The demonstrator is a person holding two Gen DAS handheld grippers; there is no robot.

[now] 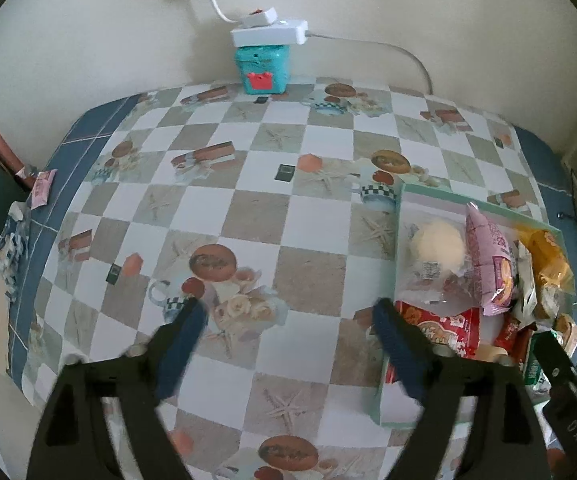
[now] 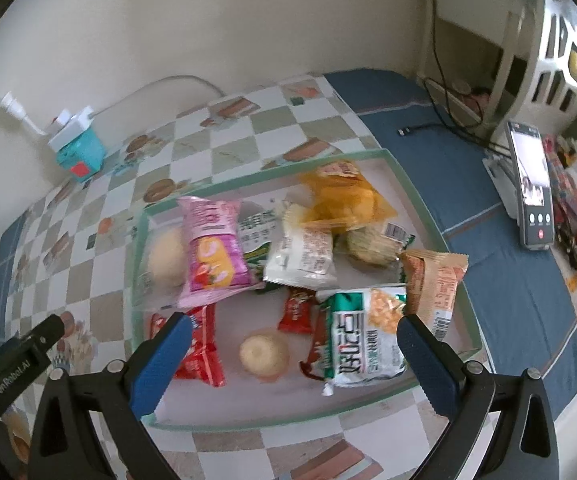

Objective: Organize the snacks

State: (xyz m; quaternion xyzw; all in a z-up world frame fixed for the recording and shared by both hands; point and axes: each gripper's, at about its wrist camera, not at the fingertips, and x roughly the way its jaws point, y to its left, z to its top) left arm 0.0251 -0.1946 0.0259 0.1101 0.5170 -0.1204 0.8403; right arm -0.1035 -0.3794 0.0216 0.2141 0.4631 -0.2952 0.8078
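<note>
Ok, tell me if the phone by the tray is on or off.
On. The phone stands propped upright, its screen lit with round call buttons showing.

Cream wall (image 1: 88, 32) behind checkered tablecloth (image 1: 248, 208)

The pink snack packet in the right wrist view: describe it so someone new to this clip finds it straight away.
Find the shallow green-rimmed tray on the checkered tablecloth. At its left end, the pink snack packet lies lengthwise, partly over a pale round bun in clear wrap. It is the only pink wrapper there, printed with yellow-and-white cake rolls; its neighbours are white, orange or red.
</note>
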